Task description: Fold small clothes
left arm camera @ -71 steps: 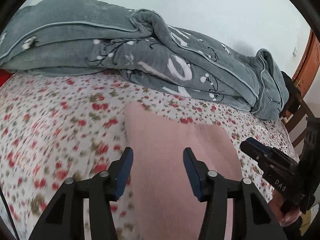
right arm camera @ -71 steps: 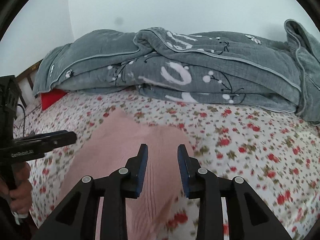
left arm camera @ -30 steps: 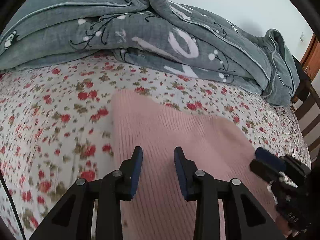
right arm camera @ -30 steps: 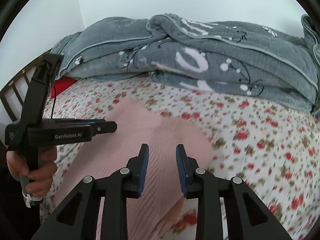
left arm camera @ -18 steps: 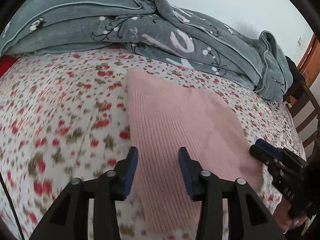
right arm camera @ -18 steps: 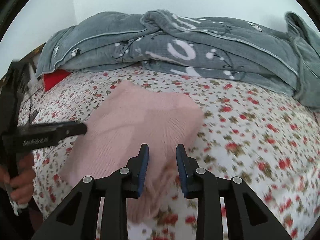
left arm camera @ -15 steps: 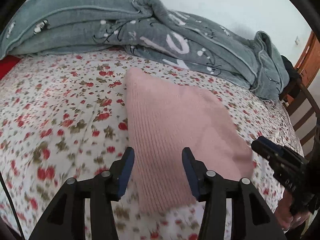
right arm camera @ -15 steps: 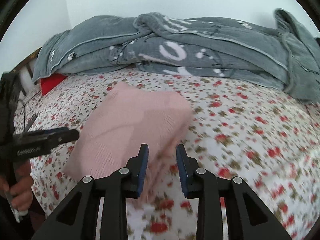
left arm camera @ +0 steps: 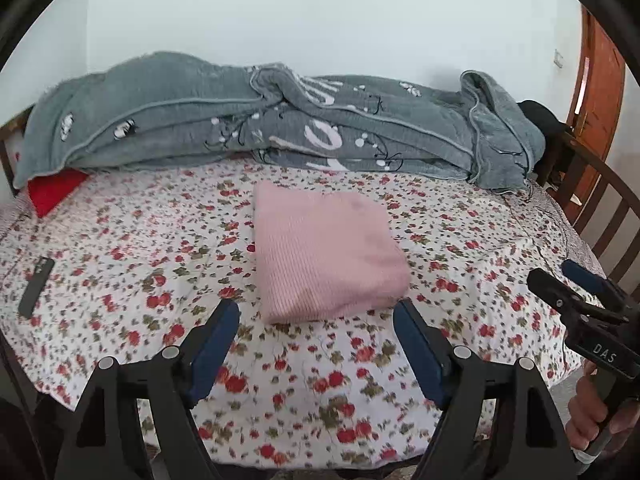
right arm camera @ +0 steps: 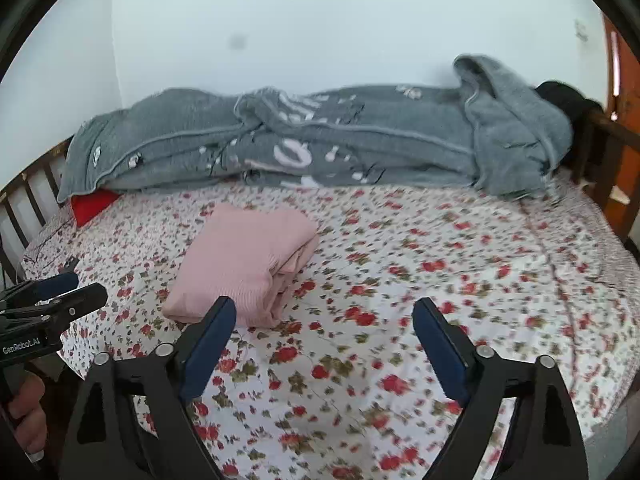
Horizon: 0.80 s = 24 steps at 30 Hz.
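A pink knitted garment (left arm camera: 324,252) (right arm camera: 248,260) lies folded into a thick rectangle on the flowered bed sheet (left arm camera: 160,248) (right arm camera: 460,264). My left gripper (left arm camera: 316,316) hovers above the sheet just short of the garment's near edge; its jaws are opening and nothing is between them. My right gripper (right arm camera: 324,316) hangs to the right of the garment's near corner, its jaws opening wide over bare sheet. Each gripper also shows in the other's view, held by a hand: the right gripper (left arm camera: 576,292) and the left gripper (right arm camera: 60,296).
A crumpled grey blanket (left arm camera: 280,120) (right arm camera: 320,140) runs along the far side against the wall. A red cushion (left arm camera: 52,192) peeks out at its left end. A dark phone (left arm camera: 36,286) lies on the sheet at left. Wooden bed rails (left arm camera: 612,216) and a door (left arm camera: 596,92) stand at right.
Both grippers let go of the pink garment, opened wide and drew back and up from it. The garment now lies folded on the sheet, farther away in both views.
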Tool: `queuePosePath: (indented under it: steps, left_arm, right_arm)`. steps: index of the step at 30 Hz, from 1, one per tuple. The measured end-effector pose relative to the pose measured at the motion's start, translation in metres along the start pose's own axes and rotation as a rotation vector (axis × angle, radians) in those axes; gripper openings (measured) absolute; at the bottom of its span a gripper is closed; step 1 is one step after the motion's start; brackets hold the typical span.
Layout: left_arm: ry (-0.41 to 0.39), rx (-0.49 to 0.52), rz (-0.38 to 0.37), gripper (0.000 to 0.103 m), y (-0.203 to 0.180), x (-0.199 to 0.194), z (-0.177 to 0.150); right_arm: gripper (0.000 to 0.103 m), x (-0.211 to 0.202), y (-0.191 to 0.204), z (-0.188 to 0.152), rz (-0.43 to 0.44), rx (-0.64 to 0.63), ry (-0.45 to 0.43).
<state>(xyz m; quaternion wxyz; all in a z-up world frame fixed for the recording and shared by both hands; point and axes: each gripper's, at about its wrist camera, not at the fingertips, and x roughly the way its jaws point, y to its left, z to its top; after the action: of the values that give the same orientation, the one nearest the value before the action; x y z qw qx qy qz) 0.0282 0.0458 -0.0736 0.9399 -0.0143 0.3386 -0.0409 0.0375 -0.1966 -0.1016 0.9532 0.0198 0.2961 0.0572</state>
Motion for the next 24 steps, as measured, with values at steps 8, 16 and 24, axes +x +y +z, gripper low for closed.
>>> queuePosePath:
  steps: [8,16,24]
  left_arm:
    - [-0.061,-0.007,0.041,0.088,-0.013,-0.041,-0.020]
    - [-0.078,-0.010,0.042,0.088,-0.019,-0.055,-0.028]
    - [-0.097,-0.003,0.054,0.088,-0.024,-0.062,-0.028]
  right_arm:
    - [0.100,-0.046,-0.004,-0.020,-0.027,-0.033,-0.014]
    - [0.100,-0.066,-0.009,-0.030,-0.043,-0.022,-0.027]
    - [0.100,-0.070,-0.013,-0.030,-0.053,-0.008,-0.036]
